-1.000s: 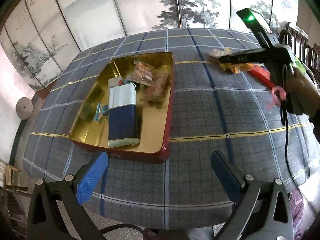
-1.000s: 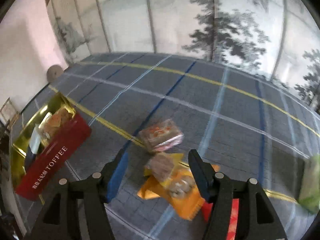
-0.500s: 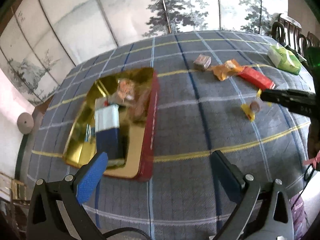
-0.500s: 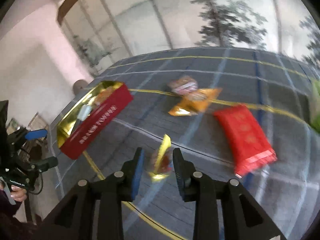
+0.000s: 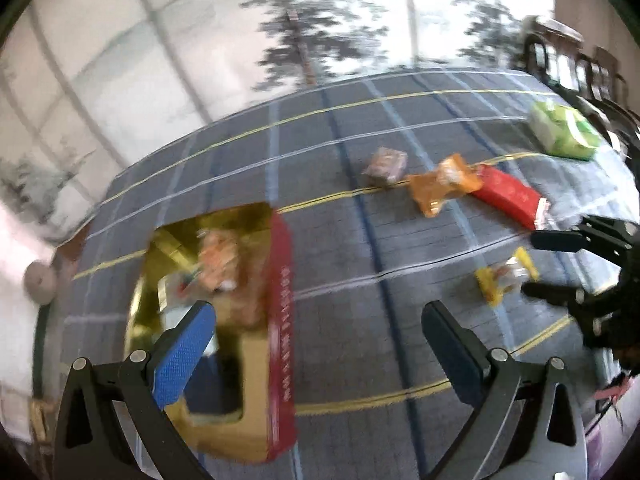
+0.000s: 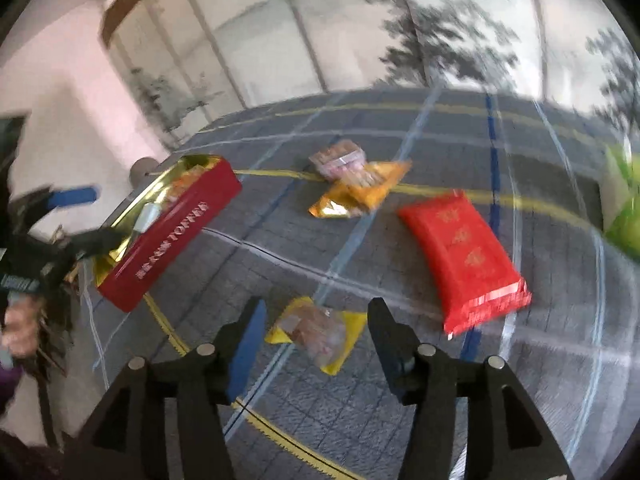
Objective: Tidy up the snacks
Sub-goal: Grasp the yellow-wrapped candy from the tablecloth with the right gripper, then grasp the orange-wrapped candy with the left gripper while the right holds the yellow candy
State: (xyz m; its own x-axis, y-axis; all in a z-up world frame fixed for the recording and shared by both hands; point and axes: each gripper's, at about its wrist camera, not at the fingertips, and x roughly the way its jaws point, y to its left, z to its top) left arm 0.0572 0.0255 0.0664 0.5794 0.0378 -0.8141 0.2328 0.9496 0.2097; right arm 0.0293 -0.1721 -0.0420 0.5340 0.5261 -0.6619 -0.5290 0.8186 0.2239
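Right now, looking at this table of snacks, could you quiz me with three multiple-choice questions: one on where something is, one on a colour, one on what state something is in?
1. Where does the yellow snack lie?
A. in the tin
B. on the cloth between the right gripper's fingers
C. on the red pack

2. What colour is the outside of the tin?
A. red
B. green
C. white

3. How is the right gripper?
A. shut on the yellow snack
B. shut on nothing
C. jaws apart, not pressing the snack

Answers: 1 B, it lies on the checked cloth between the two fingers. 2 A, its lettered side is red, its inside gold. 3 C, the jaws are opening and cloth shows on both sides of the snack.
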